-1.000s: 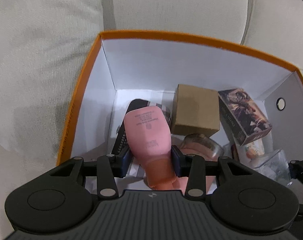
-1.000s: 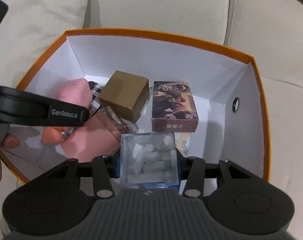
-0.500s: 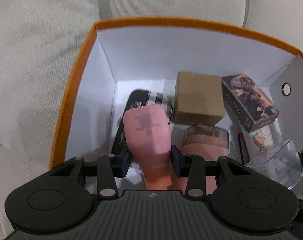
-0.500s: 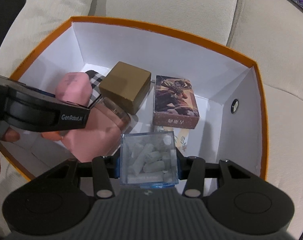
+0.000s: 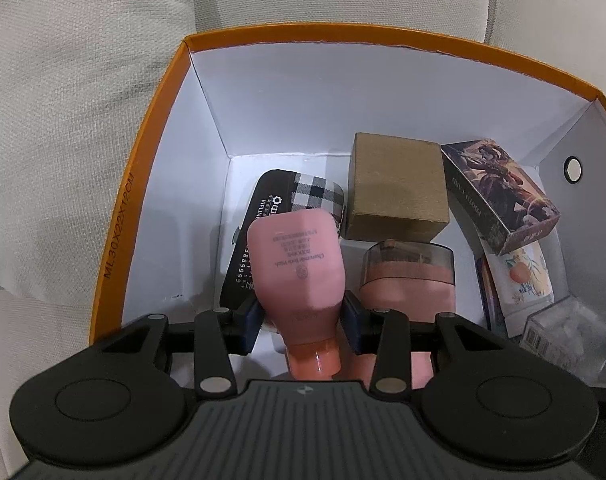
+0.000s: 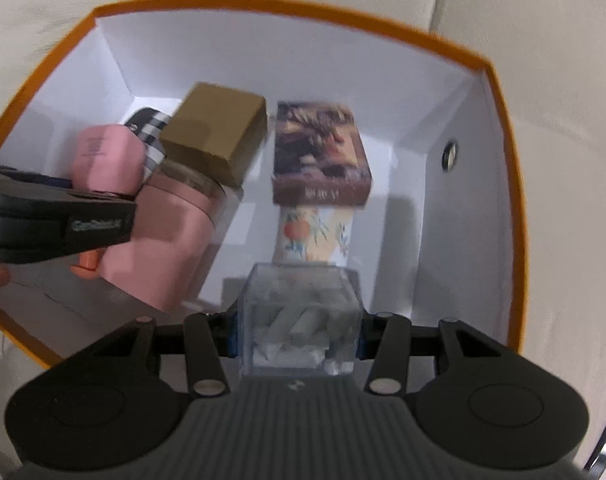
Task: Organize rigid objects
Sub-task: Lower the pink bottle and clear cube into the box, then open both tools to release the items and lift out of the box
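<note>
Left gripper (image 5: 303, 320) pinching pink bottle (image 5: 297, 264) near neck, inside orange box (image 5: 143, 184) — smooth, likely slippery. Right gripper (image 6: 299, 340) clamping clear case (image 6: 299, 312) by side walls, over same box — light, brittle.

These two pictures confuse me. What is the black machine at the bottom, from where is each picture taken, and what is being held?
There is no robot here. A person holds one hand-held gripper in each hand, and a small camera on each looks forward along its two fingers, so the black part at the bottom is the tool itself.

The left camera shows the left hand-held gripper shut on a pink bottle. The right camera shows the right hand-held gripper shut on a clear box of white pieces.

Both hang over an orange box with white walls, which rests on beige cushions. Inside lie a brown box, a picture box, a pink jar, a checked case and a tube with a peach print.
</note>
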`<state>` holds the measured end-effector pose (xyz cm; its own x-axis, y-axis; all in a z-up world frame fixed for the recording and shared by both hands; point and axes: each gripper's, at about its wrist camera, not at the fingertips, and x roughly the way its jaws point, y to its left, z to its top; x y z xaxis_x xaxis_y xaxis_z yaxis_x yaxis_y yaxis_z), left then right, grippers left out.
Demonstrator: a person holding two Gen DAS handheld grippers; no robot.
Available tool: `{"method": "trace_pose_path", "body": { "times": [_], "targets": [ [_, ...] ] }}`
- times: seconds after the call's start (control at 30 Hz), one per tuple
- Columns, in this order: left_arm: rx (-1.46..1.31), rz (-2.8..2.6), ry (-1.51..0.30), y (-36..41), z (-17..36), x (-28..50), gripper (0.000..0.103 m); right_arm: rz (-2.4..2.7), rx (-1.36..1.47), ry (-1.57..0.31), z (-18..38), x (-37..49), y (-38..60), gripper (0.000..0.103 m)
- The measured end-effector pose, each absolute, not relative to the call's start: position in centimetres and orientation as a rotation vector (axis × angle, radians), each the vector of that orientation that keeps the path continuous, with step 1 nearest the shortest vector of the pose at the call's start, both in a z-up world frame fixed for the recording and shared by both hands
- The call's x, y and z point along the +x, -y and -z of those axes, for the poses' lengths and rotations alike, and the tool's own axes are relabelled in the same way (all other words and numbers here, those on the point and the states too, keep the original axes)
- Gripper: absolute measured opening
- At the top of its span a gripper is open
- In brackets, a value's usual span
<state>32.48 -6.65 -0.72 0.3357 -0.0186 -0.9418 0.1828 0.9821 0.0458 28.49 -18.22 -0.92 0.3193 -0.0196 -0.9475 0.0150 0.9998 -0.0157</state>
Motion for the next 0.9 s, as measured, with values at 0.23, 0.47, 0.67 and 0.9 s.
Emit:
{"method": "trace_pose_path", "body": {
  "times": [0.23,0.47,0.67,0.9],
  "targets": [
    [0.159,0.132,-1.225,6.8,0.8,32.4,0.047,0.026,0.034,-1.284,1.9,28.7,18.7,0.05],
    [0.166,0.136,-1.23,6.9,1.0,32.5,0.048,0.026,0.032,-1.314,2.5,29.3,18.9,0.05],
    [0.178,0.141,-1.238,7.1,1.1,32.7,0.049,0.026,0.036,-1.358,2.9,30.0,18.9,0.05],
    [0.144,0.151,-1.261,7.0,1.0,33.0,0.065,0.026,0.052,-1.35,2.8,30.0,19.2,0.061]
  ]
}}
